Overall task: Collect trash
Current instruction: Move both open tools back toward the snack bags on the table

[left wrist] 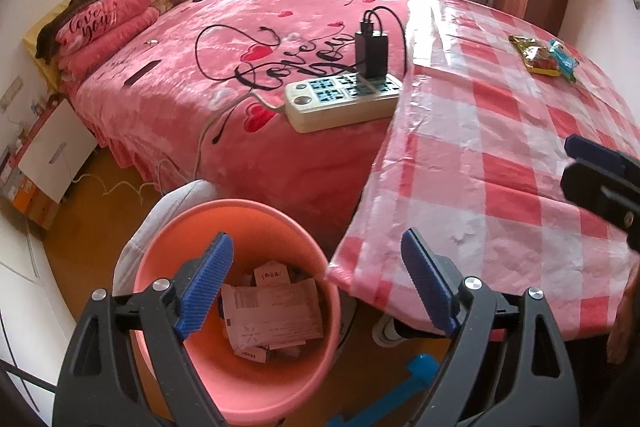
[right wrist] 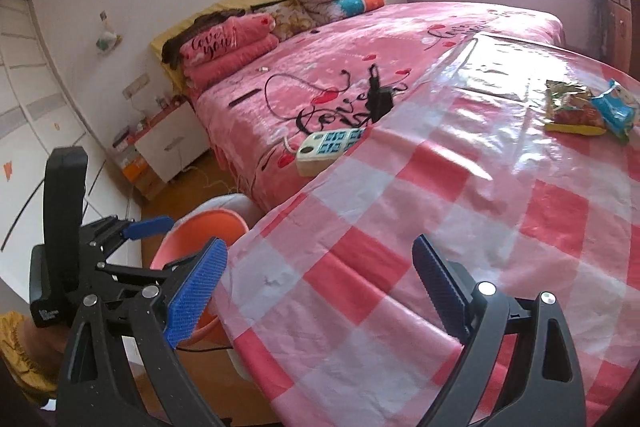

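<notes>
**Two wrappers left on the table as empty tongs stood over the bin**

The left gripper [left wrist: 316, 283] hung over the pink bin [left wrist: 240, 379] beside the table's near left corner, its blue jaws spread wide with nothing between them; paper scraps [left wrist: 272, 311] already lay in the bottom of the bin. The right gripper [right wrist: 320, 291] was poised above the checked tablecloth [right wrist: 440, 227] near the table's near edge, its jaws also standing wide and empty.

The remaining trash, a red-and-yellow snack wrapper [right wrist: 572, 109] and a blue wrapper [right wrist: 616, 107] touching it, sat close to the table's far right corner, well apart from both tools.

The step in hand appeared to be the reach for those wrappers. The right gripper looked better placed for it. A low approach, with the jaws kept wide and one pad slid under a raised fold, would likely suit such thin, crinkly film; pinching from straight above risked snagging the glossy plastic cover. Taking one wrapper at a time seemed safer.

A power strip [left wrist: 344, 99] lay on the bed [left wrist: 224, 7] beyond the table's left edge.
</notes>
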Demonstrator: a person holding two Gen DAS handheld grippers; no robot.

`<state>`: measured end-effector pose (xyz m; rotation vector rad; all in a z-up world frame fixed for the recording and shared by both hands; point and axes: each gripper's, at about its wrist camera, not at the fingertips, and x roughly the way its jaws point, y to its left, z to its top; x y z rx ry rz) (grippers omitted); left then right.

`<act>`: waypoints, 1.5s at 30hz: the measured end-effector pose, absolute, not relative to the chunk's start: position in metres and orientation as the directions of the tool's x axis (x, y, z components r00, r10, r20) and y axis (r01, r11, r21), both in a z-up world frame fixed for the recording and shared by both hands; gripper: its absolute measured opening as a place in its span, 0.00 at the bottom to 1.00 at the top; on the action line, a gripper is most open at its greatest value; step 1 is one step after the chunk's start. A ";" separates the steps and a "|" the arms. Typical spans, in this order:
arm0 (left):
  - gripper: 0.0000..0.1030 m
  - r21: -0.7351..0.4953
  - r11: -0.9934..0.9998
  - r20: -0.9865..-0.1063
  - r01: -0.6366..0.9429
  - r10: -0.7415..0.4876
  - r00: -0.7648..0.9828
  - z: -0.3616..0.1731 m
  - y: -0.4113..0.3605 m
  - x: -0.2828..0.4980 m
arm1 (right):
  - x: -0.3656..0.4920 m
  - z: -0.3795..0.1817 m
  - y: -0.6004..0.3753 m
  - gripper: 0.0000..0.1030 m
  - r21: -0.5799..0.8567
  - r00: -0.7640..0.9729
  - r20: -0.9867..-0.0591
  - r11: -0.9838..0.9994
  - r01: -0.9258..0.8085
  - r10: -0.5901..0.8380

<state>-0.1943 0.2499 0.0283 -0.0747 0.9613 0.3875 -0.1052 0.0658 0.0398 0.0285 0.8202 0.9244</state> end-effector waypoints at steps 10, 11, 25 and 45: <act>0.85 0.151 0.944 -0.804 -0.292 0.289 0.520 0.035 0.220 -0.173 | -0.089 0.048 0.034 0.91 0.378 0.379 -0.577 0.648 -0.661 0.723; 0.85 0.157 0.946 -0.803 -0.282 0.289 0.522 0.036 0.215 -0.170 | -0.087 0.048 0.030 0.91 0.380 0.383 -0.575 0.651 -0.657 0.723; 0.85 0.208 0.961 -0.788 -0.184 0.276 0.551 0.046 0.168 -0.139 | -0.056 0.053 -0.024 0.91 0.389 0.473 -0.564 0.723 -0.570 0.677; 0.85 0.216 0.976 -0.760 -0.019 0.181 0.624 0.061 0.083 -0.059 | -0.007 0.045 -0.129 0.91 0.439 0.608 -0.564 0.827 -0.351 0.558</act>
